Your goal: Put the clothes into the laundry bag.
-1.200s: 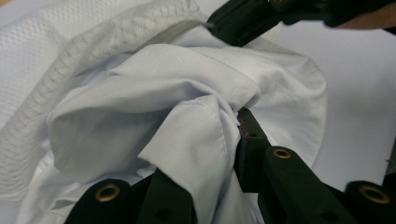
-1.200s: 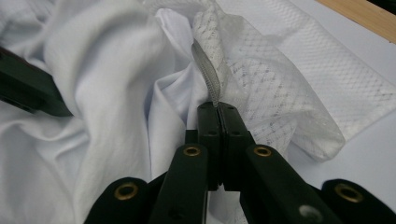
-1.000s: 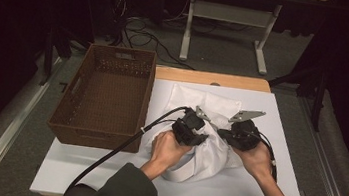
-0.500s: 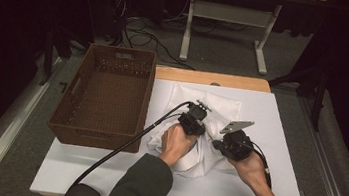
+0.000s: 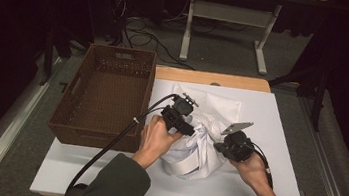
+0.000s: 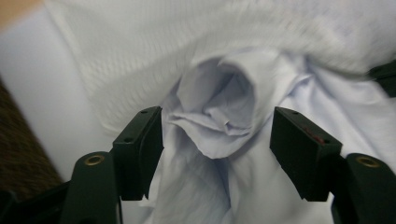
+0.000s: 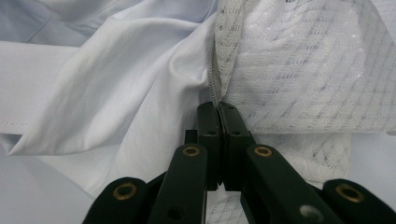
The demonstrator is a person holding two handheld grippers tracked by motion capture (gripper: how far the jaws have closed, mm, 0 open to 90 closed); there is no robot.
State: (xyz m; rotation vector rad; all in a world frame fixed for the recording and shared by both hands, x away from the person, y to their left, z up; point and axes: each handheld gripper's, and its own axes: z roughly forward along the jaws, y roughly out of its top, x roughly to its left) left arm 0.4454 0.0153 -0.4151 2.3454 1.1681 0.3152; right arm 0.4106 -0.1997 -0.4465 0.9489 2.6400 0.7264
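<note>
Since half a second ago, both claws sit a little nearer the person, with the bundle gathered tighter between them. Left claw point(image 5: 183, 121) has its jaws spread, framing a crumpled fold of the pale shirt point(image 6: 224, 116) without gripping it. Right claw point(image 7: 219, 109), at 3 o'clock of the bundle, has its jaws pressed together on the zipper edge of a white mesh bag point(image 7: 303, 79) that wraps the shirt. Both rest on the white bench point(image 5: 272, 190), the bundle lying near its middle. At 9 o'clock of it stands a brown wicker basket point(image 5: 102, 134), its wall just beside the left hand. At 12 o'clock a strip of bare wood point(image 5: 210, 78) edges the bench. Beyond lies a grey floor with loose cables point(image 5: 145, 36) and a pale metal frame point(image 5: 227, 24), the room behind them dark.
</note>
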